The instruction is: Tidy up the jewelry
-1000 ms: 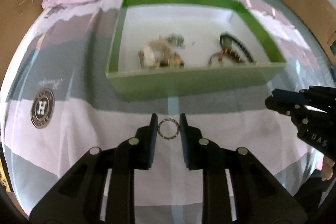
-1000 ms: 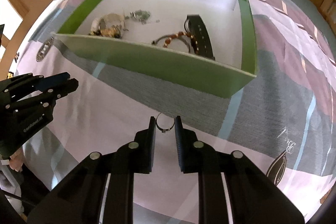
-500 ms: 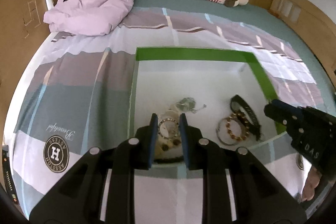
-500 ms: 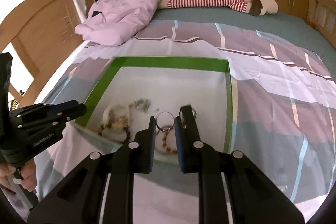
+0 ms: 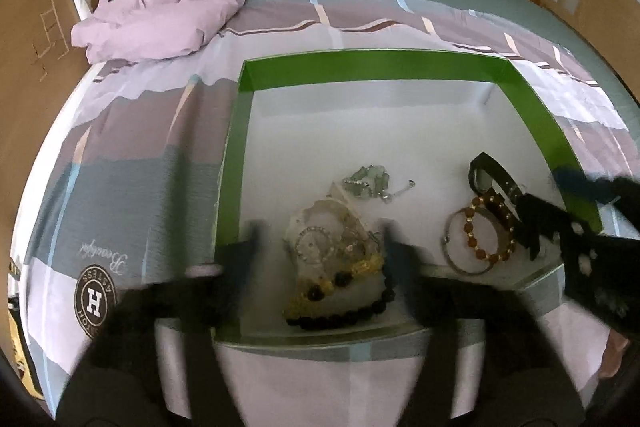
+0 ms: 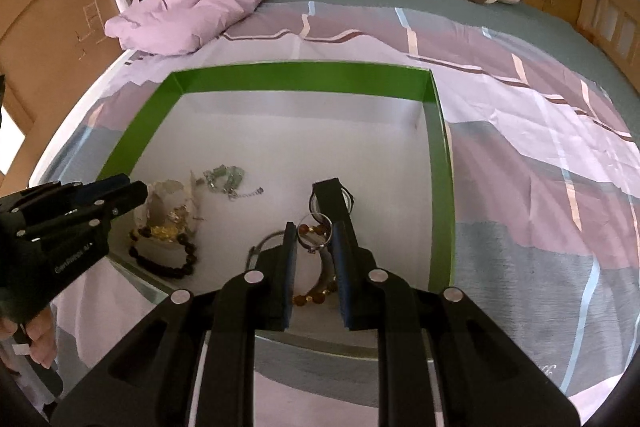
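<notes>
**Both grippers over the green box, one ring still held**

A green box [image 6: 438, 187] with a white floor sits on the patchwork bedspread [image 6: 540, 155]. The right gripper [image 6: 314, 233] hangs over the box's near right part, its jaws clenched on a thin metal ring [image 6: 316, 229], above a black watch [image 6: 334, 199] and an amber bead bracelet [image 6: 316, 297]. The left gripper [image 5: 320, 251] is blurred by motion over the near left part; its jaws stand wide apart and released, with a small beaded ring [image 5: 310, 245] lying between them on the heap of pale jewelry [image 5: 336, 247]. A dark bead bracelet [image 5: 340, 315] lies against the near wall. A green stone chain [image 5: 370, 181] lies farther in.
</notes>
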A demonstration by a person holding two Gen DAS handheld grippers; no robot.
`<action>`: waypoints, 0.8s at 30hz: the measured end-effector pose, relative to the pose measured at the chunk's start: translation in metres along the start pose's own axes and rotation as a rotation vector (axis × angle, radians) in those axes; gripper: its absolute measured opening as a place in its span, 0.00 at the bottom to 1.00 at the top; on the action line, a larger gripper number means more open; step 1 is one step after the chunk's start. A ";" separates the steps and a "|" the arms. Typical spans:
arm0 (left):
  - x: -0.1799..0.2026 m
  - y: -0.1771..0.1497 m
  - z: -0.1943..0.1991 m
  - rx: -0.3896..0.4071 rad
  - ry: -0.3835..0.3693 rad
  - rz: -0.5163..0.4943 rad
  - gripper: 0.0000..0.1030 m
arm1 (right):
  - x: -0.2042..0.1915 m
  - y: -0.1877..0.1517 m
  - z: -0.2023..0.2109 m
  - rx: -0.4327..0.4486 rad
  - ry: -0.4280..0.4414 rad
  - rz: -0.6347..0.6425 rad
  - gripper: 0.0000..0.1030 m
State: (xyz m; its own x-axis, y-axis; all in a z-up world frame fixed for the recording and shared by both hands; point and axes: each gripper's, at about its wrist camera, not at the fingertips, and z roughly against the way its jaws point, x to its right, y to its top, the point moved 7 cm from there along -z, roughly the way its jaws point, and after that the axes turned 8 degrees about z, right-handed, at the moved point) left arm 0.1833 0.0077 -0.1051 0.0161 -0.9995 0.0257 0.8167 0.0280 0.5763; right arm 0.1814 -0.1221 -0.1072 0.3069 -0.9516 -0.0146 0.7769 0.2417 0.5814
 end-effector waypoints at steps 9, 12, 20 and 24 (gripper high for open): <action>0.010 0.003 0.040 0.106 0.001 -0.025 0.86 | 0.008 0.009 0.041 0.165 -0.023 -0.067 0.95; 0.006 0.001 0.050 0.124 0.013 0.000 0.95 | 0.010 0.008 0.051 0.211 -0.042 -0.097 0.99; -0.007 -0.009 0.060 0.119 0.003 0.062 0.98 | 0.012 0.001 0.063 0.222 -0.171 -0.075 0.99; -0.010 -0.012 0.063 0.127 0.019 0.049 0.98 | 0.013 -0.002 0.067 0.233 -0.176 -0.086 0.99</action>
State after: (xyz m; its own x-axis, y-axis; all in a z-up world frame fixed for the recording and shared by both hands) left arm 0.1367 0.0185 -0.0605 0.0662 -0.9969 0.0415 0.7350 0.0769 0.6737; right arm 0.1468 -0.1476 -0.0540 0.1294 -0.9899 0.0571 0.6424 0.1276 0.7557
